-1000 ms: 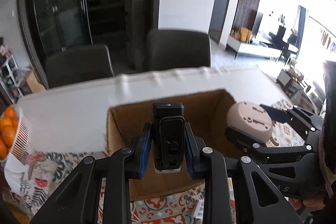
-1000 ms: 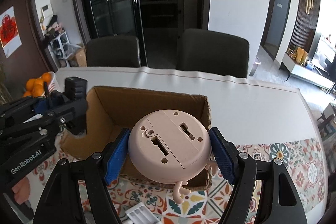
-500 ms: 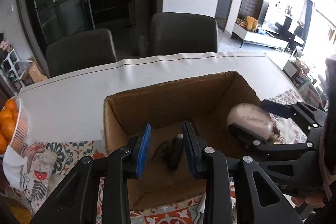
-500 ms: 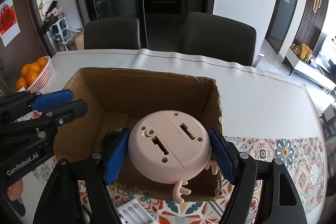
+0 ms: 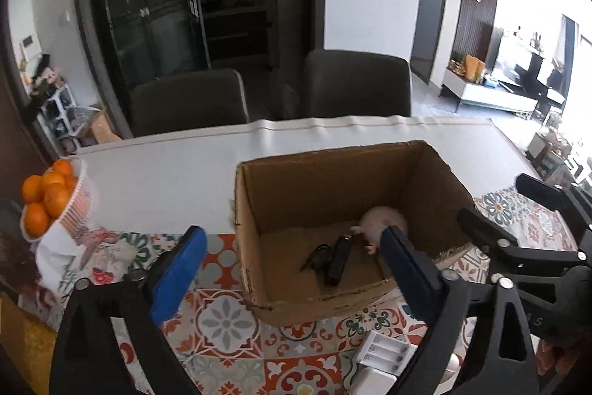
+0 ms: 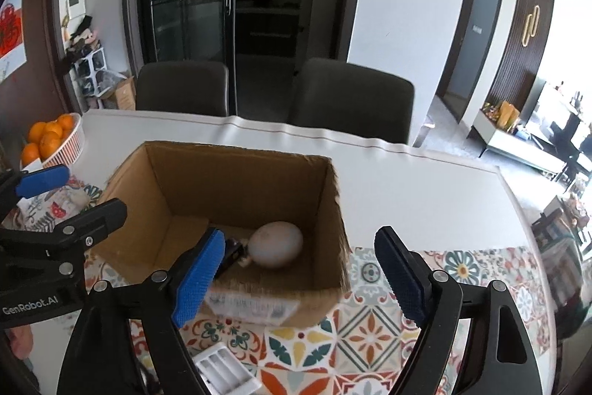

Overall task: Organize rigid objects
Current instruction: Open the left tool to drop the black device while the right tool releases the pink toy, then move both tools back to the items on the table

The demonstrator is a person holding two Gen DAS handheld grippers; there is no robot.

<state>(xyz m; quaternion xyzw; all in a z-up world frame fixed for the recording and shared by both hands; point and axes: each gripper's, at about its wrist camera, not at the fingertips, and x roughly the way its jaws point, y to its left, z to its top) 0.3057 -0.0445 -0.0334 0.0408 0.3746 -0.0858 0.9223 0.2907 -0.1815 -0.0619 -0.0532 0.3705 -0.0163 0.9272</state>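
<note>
An open cardboard box (image 5: 307, 180) (image 6: 236, 180) stands on the table. Inside it lie a black device (image 5: 338, 260) (image 6: 231, 252) with a black cable (image 5: 317, 252) beside it, and a round pink gadget (image 5: 381, 223) (image 6: 275, 243). My left gripper (image 5: 292, 269) is open and empty, above the box's near left corner. My right gripper (image 6: 299, 269) is open and empty, above the box's near wall. The right gripper also shows at the right of the left wrist view (image 5: 518, 228).
A white basket of oranges (image 5: 55, 198) (image 6: 55, 139) stands at the table's left edge. A white battery case (image 5: 384, 350) (image 6: 225, 372) lies on the patterned cloth (image 5: 229, 321) in front of the box. Two dark chairs (image 5: 188, 102) stand behind the table.
Both grippers opened. The black device dropped from the left gripper into the box, then the pink gadget dropped from the right gripper into it. Both grippers drew back.
</note>
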